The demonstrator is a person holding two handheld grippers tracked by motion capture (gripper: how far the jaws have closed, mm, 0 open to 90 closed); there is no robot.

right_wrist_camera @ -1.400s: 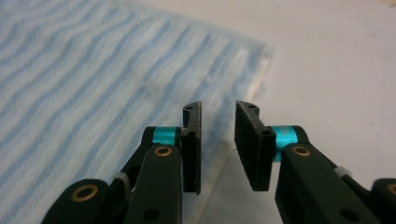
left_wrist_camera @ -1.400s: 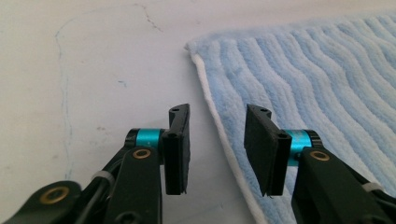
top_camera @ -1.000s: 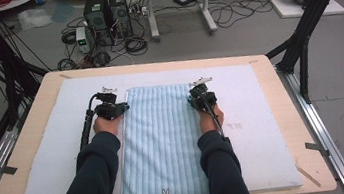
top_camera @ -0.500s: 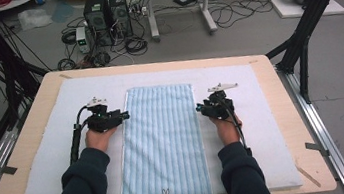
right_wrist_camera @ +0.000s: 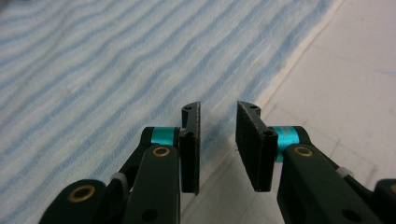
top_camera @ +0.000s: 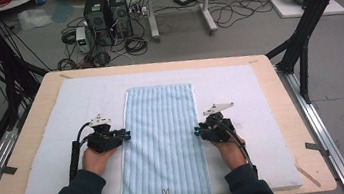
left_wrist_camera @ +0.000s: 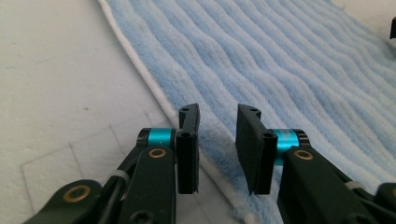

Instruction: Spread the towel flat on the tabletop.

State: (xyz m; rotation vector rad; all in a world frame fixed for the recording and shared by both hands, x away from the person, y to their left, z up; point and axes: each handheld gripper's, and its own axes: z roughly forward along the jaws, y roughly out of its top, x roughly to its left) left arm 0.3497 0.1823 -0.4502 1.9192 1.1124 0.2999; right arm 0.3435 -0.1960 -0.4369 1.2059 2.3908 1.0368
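A light blue striped towel [top_camera: 163, 138] with a small rabbit at its near end lies flat and lengthwise on the white mat [top_camera: 239, 83]. My left gripper [top_camera: 127, 133] sits at the towel's left edge, about halfway along, pointing inward. Its jaws have just been closing and stand a little apart; the towel [left_wrist_camera: 289, 60] hem lies under my left gripper [left_wrist_camera: 218, 116], not pinched. My right gripper [top_camera: 197, 131] mirrors it at the right edge. Its jaws have also just been closing, and my right gripper [right_wrist_camera: 218, 114] hovers over the towel [right_wrist_camera: 93, 60] hem with nothing gripped.
The mat covers most of a wooden table [top_camera: 43, 89]. Bare mat lies on both sides of the towel. Beyond the table's far edge are computer boxes [top_camera: 105, 10], cables and black frame legs [top_camera: 303, 34] on the floor.
Both grippers left the towel's far corners, moved outward past its side edges, then came back toward the person to the towel's middle. The towel stays flat.
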